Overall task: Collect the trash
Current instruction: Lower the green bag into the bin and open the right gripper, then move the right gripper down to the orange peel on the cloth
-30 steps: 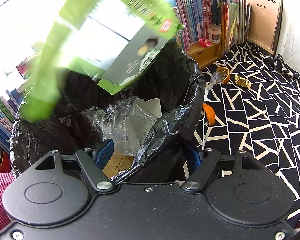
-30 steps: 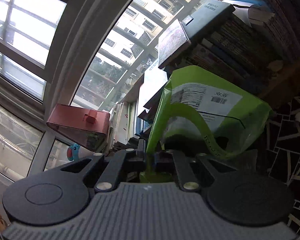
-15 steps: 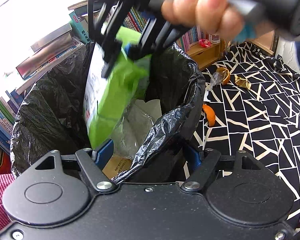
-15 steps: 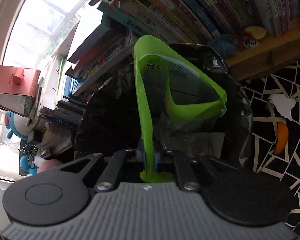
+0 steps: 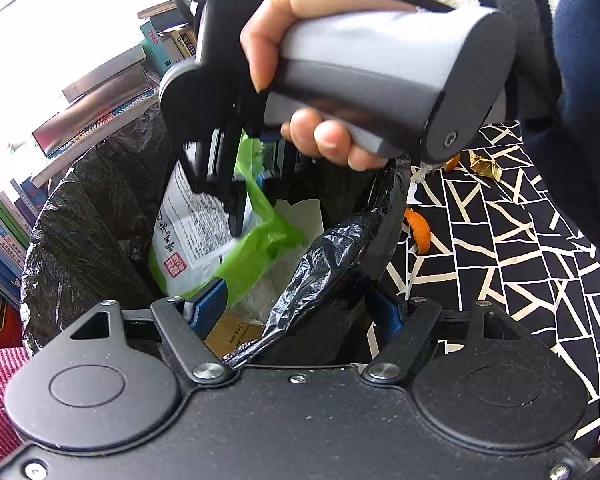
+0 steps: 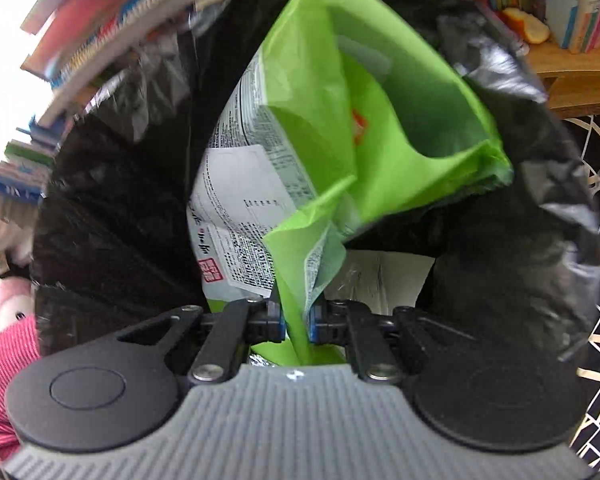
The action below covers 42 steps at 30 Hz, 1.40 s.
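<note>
A bin lined with a black bag point(image 5: 100, 220) stands in front of me. My right gripper point(image 5: 252, 200), held by a hand point(image 5: 328, 136), points down into it. A green snack bag point(image 5: 260, 248) hangs from the gripper, inside the bin. In the right wrist view the bag's edge point(image 6: 380, 120) sits pinched between the blue pads of the right gripper point(image 6: 296, 316), whose jaws are opening. My left gripper point(image 5: 300, 292) stands open astride the bin's near rim, one finger inside and one outside. Clear plastic and cardboard lie under the green bag.
Orange peel point(image 5: 418, 232) and a gold wrapper point(image 5: 484, 166) lie on the black-and-white patterned cloth point(image 5: 500, 260) right of the bin. Stacks of books point(image 5: 100, 108) stand behind and left of it. A wooden shelf point(image 6: 572, 80) is at the back right.
The right gripper has tipped downward and carried the green bag from above the bin down into it. The left gripper has not moved.
</note>
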Each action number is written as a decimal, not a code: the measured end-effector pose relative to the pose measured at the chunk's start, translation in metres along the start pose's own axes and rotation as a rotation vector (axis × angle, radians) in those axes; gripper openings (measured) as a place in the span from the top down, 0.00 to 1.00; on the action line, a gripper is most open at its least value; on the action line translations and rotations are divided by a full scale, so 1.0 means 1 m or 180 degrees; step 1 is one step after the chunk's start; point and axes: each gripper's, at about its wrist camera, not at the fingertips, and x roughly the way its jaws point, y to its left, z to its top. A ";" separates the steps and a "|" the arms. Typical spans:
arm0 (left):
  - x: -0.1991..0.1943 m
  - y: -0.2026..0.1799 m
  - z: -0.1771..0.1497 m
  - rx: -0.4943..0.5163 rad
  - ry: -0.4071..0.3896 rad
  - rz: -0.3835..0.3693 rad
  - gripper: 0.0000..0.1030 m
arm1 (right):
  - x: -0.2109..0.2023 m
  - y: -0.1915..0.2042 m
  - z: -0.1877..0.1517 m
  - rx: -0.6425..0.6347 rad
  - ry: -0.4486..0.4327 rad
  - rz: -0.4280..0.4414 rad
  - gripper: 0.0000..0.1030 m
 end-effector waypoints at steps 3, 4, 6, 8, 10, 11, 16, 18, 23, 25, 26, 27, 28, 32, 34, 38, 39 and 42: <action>0.000 0.001 0.000 0.0000 0.0007 -0.0010 0.28 | 0.003 0.003 -0.003 -0.0066 0.0047 -0.0040 0.65; 0.000 0.001 0.000 0.0002 0.0007 -0.0009 0.28 | 0.003 0.005 -0.004 -0.0086 0.0043 -0.0046 0.61; -0.001 0.001 0.000 0.0000 0.0008 -0.0009 0.28 | 0.002 0.006 -0.009 -0.0131 0.0042 -0.0030 0.50; -0.001 0.001 0.000 0.0001 0.0008 -0.0008 0.28 | -0.002 0.007 -0.013 -0.0171 0.0017 -0.0014 0.42; -0.001 0.001 0.000 0.0004 0.0007 -0.0008 0.28 | -0.009 0.010 -0.017 -0.0216 -0.0027 -0.0004 0.39; -0.001 0.000 0.000 0.0003 0.0008 -0.0009 0.28 | -0.013 0.010 -0.018 -0.0232 -0.0053 0.0021 0.35; -0.001 0.000 -0.001 0.0011 -0.0002 -0.0005 0.28 | -0.045 0.010 -0.030 -0.0266 -0.0206 0.0291 0.24; -0.001 -0.001 -0.001 0.0009 -0.0001 -0.0005 0.28 | -0.061 0.007 -0.035 -0.0266 -0.0309 0.0417 0.22; -0.002 -0.002 -0.002 0.0017 -0.0005 -0.0001 0.28 | -0.101 -0.004 -0.053 -0.0238 -0.0684 0.0722 0.16; -0.002 -0.002 -0.002 0.0018 -0.0009 -0.0001 0.28 | -0.117 -0.013 -0.060 -0.0216 -0.0871 0.0809 0.14; -0.002 -0.002 -0.003 0.0017 -0.0011 -0.0001 0.28 | -0.123 -0.019 -0.062 -0.0187 -0.0962 0.0840 0.14; -0.002 -0.002 -0.003 0.0018 -0.0007 -0.0005 0.28 | -0.132 -0.024 -0.067 -0.0145 -0.1050 0.0864 0.14; -0.002 -0.002 -0.003 0.0020 -0.0007 -0.0003 0.28 | -0.134 -0.025 -0.070 -0.0097 -0.1133 0.0876 0.14; -0.001 -0.002 -0.002 0.0023 -0.0003 0.0004 0.28 | -0.157 -0.053 -0.089 0.0113 -0.1539 0.0847 0.11; -0.001 -0.002 -0.002 0.0028 -0.0003 0.0010 0.28 | -0.166 -0.071 -0.100 0.0247 -0.1762 0.0761 0.08; -0.001 -0.002 -0.002 0.0037 -0.0007 0.0015 0.28 | -0.169 -0.110 -0.115 0.0561 -0.2044 0.0458 0.04; -0.001 -0.002 -0.002 0.0034 -0.0004 0.0015 0.28 | -0.167 -0.119 -0.119 0.0619 -0.2091 0.0395 0.04; -0.001 -0.002 -0.002 0.0037 0.0004 0.0018 0.28 | -0.160 -0.141 -0.126 0.0761 -0.2272 0.0194 0.03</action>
